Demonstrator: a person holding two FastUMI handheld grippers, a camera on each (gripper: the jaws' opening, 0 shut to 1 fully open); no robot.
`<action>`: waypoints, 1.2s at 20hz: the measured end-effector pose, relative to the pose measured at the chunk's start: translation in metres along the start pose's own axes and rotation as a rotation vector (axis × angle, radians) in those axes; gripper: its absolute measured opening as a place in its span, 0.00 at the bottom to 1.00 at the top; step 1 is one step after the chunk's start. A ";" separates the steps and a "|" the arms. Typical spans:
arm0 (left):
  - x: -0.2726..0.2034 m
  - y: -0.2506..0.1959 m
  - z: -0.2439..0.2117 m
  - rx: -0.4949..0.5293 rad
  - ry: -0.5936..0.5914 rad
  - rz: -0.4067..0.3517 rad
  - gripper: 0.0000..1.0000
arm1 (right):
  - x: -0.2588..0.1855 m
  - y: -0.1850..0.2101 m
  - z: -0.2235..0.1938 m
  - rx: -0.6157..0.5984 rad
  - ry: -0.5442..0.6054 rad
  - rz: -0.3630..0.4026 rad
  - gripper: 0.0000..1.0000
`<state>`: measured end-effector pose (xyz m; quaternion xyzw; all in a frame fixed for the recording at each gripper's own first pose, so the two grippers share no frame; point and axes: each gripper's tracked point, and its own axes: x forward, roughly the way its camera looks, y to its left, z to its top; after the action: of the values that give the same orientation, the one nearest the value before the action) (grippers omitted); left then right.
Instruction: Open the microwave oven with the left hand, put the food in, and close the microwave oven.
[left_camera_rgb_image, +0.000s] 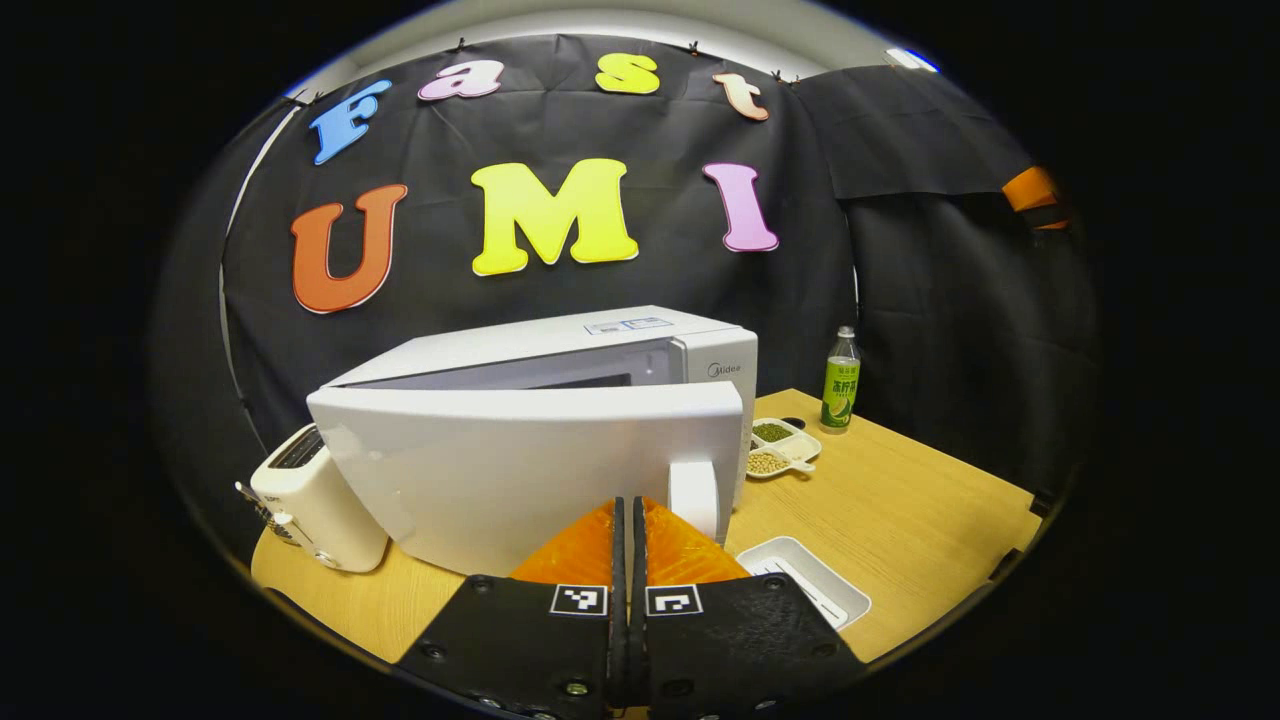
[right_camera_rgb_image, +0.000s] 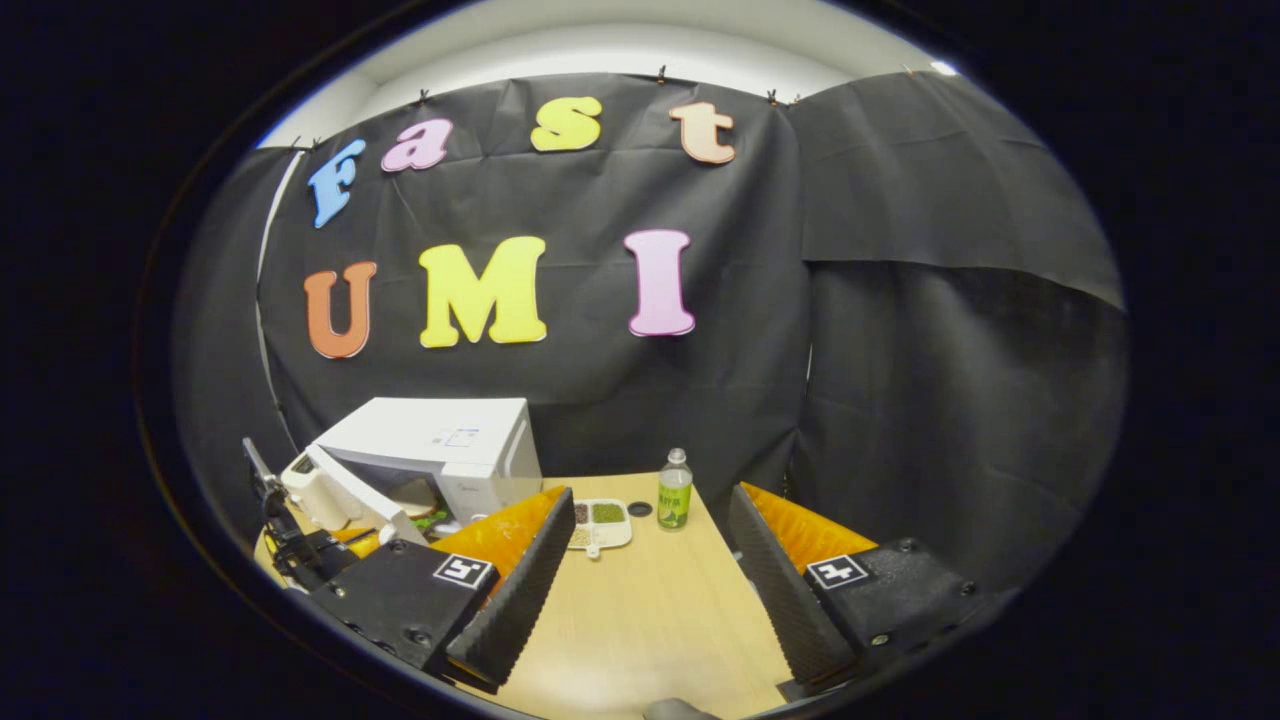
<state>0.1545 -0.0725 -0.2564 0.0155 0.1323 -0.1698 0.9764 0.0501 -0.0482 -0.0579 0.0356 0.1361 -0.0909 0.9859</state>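
Microwave door (left_camera_rgb_image: 530, 470) ajar on wooden table (left_camera_rgb_image: 900, 520); left gripper (left_camera_rgb_image: 630, 510) pinched closed near its handle (left_camera_rgb_image: 695, 498), right gripper (right_camera_rgb_image: 650, 520) spread wide, empty.

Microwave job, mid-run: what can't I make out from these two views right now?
- Microwave cavity: in the left gripper view the half-open door hides it.
- Food inside: in the right gripper view, too small to identify.
- Door handle: contact with the shut left gripper unclear; its fingers cover the spot.
- White tray: partly hidden by the left gripper.
- Right gripper is open, holding nothing.
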 end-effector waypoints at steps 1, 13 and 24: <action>0.005 -0.001 0.000 -0.001 0.000 0.001 0.00 | 0.002 -0.002 0.000 0.004 0.003 -0.004 0.99; 0.068 -0.001 0.007 -0.018 -0.003 0.026 0.00 | 0.013 -0.012 -0.001 0.004 0.013 -0.023 0.99; 0.092 0.003 0.014 -0.055 -0.013 0.075 0.00 | 0.018 -0.022 -0.011 0.022 0.040 -0.040 0.99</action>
<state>0.2430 -0.1011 -0.2671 -0.0076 0.1300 -0.1296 0.9830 0.0597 -0.0721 -0.0742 0.0455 0.1556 -0.1113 0.9805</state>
